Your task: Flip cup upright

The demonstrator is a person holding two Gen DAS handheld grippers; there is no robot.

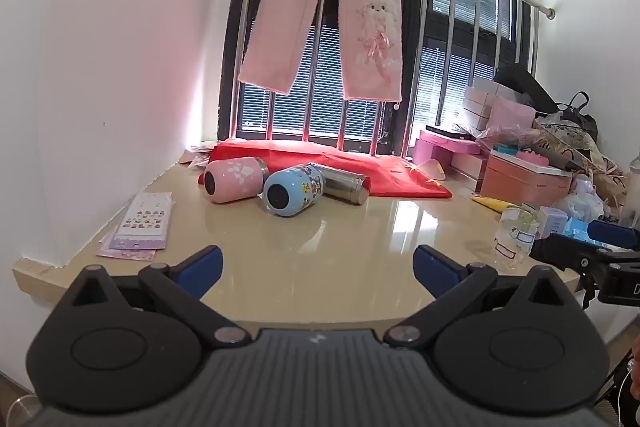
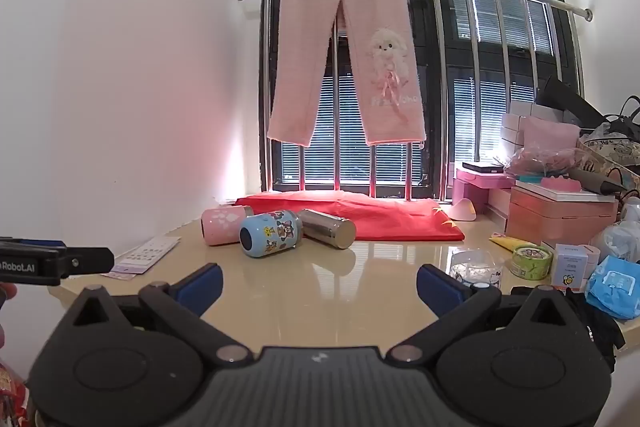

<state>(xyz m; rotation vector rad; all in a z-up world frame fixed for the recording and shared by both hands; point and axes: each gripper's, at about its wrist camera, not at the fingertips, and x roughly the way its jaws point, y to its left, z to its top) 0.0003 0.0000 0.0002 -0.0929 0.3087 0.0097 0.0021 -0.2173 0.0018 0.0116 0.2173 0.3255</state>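
Cups (image 1: 294,193) lying mid-frame on the table (image 1: 320,247) look rigid, slick, rollable: grip mid-body; both tongs (image 1: 318,263) (image 2: 319,283) gape wide, empty.

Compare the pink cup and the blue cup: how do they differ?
The pink cup carries white paw prints; the blue cup carries cartoon stickers. The pink cup lies farther left, nearer the wall; the blue cup lies nearer the camera, against the steel flask. Both lie on their sides, dark bases toward the camera.

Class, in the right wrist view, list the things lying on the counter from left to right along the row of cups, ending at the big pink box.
Sticker sheets → pink cup → blue cup → steel flask → pink box.
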